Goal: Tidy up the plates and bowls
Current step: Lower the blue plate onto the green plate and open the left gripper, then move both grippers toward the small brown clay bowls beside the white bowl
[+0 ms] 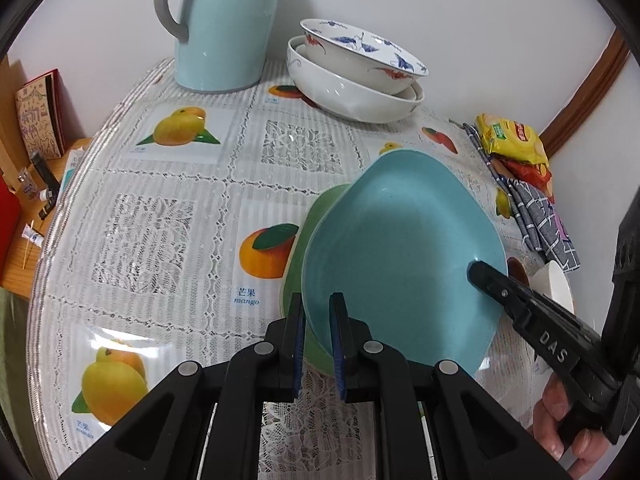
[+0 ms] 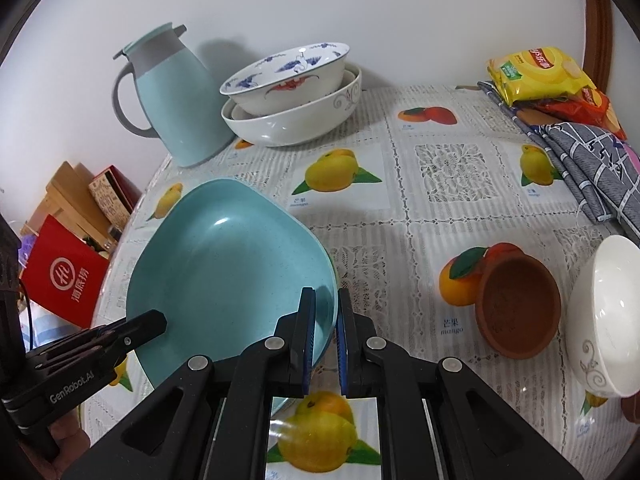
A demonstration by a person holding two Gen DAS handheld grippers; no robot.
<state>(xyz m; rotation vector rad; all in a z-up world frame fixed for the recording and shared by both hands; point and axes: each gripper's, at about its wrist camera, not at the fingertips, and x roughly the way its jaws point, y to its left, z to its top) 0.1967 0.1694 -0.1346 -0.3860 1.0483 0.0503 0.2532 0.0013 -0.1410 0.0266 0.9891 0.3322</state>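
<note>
Where the round table [image 1: 168, 208] fills both views under its lace cloth printed with mangoes, a pale blue thermos jug [image 1: 224, 24] stands at the far edge against the white wall. Just beside it sit two nested bowls: a blue-and-red painted bowl [image 1: 360, 56] inside a wider white bowl [image 1: 348, 96]. Nearer, a teal squarish plate [image 1: 400, 256] is held tilted above a green plate [image 1: 304, 248] that shows along its left edge. The left gripper [image 1: 316, 344] has its jaws nearly closed, clamped on the teal plate's near rim; the right gripper [image 2: 324, 344] likewise pinches the plate's opposite rim, jaws almost together. To the right, a checked grey cloth [image 2: 592, 160] lies under yellow snack packets [image 2: 540, 72]. A white bowl [image 2: 604, 320] sits tilted at the right edge, with a brown clay bowl [image 2: 516, 308] just beside it.
</note>
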